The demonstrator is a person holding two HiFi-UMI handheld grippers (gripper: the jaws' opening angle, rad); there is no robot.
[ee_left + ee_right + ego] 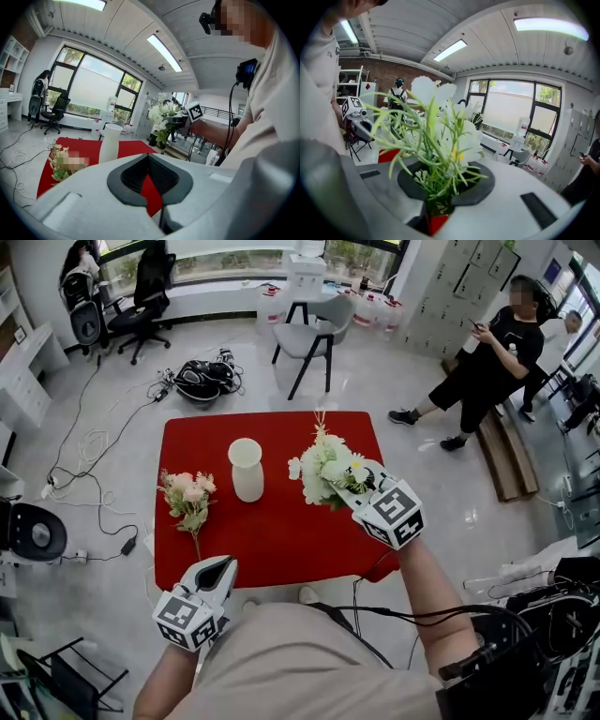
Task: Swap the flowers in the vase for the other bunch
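On the red table stands a white vase with nothing in it; the left gripper view shows this vase too. A pink bunch lies flat to the vase's left. My right gripper is shut on the stems of a white-and-green bunch, held in the air to the right of the vase. In the right gripper view those stems are pinched between the jaws of the right gripper. My left gripper is shut and empty at the table's near edge, as the left gripper shows in its own view.
A grey chair stands beyond the table. Cables and black gear lie on the floor at the back left. Two people are at the back right. An office chair stands by the windows.
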